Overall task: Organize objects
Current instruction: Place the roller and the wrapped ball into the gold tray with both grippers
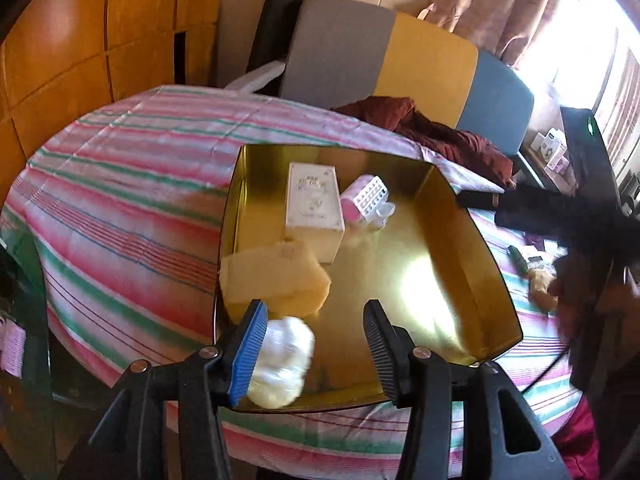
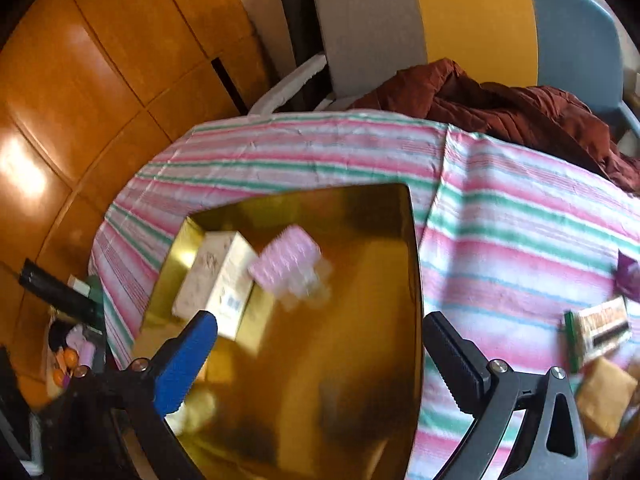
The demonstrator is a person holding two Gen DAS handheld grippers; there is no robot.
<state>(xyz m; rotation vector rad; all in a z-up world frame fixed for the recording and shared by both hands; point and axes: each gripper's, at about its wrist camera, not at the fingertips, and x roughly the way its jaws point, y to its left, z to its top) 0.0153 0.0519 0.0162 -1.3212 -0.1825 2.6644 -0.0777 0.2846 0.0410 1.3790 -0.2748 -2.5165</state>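
**Both tongs apart over the gold tray; nothing clamped**

Left wrist view. The left gripper (image 1: 316, 344) fills the bottom of the frame, its blue pad at lower left and its black pad at lower centre standing apart. A white plastic-wrapped bundle (image 1: 282, 364) lies just beside the blue pad, at its inner face; the black pad is clear of it, so it is not clamped. Whether the bundle touches the blue pad cannot be told, as it is blurred. It sits over the near left corner of the gold tray (image 1: 460, 216), which occupies the centre of the frame on a striped tablecloth (image 1: 120, 200). Further up the tray, above the tongs, a white carton (image 1: 314, 208) stands at centre, with a pink pill pack (image 1: 366, 200) just right of it and a pale yellow block (image 1: 276, 276) below it at the tray's left wall. At right edge a dark arm crosses the frame.

Right wrist view. The right gripper (image 2: 320, 344) shows its blue pad at lower left and black pad at lower right, spread wide with nothing between them but the tray floor (image 2: 360, 360). The carton (image 2: 218, 276) and the blurred pill pack (image 2: 286, 264) lie above the blue pad, apart from it. A green-edged packet (image 2: 596, 330) and a tan square (image 2: 608, 400) lie on the cloth at right, outside the tray, beyond the black pad.
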